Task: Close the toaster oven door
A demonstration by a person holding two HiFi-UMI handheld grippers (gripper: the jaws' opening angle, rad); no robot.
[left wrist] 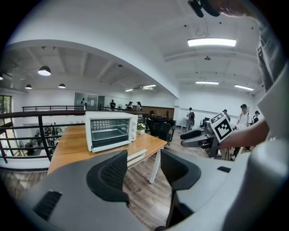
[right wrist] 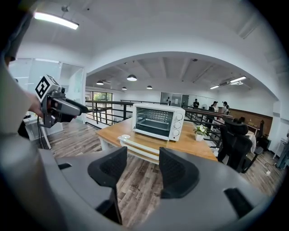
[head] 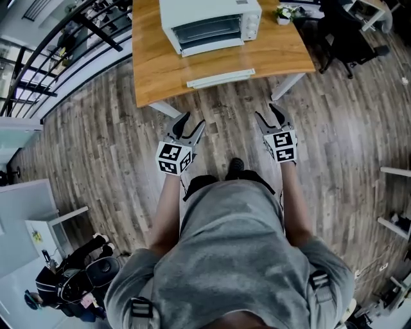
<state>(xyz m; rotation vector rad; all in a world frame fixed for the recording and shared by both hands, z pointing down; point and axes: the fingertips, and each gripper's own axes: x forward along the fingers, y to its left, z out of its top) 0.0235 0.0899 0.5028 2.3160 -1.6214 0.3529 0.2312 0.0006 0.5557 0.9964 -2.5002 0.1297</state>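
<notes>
A wood-plank floor fills most of the head view, and the person stands on it facing a wooden table. The white toaster oven sits on the table top, set back from the near edge, with its mouth toward the person. Its door is folded down flat and reaches to the table's front edge, so the closing has not begun.

The door's pale front rail runs left to right across the person's view, roughly along the table edge. It lies straight ahead of both tools and above them, well apart from either.

The left gripper and the right gripper are held side by side over the floor, short of the table. Each has its jaws spread with nothing between them but floor. The rail spans about the gap between the two, so neither hand is plainly nearer. The likely move is forward and up under that rail, then a lift that swings it toward the oven mouth.

A small potted plant stands just to the right of the oven.
</notes>
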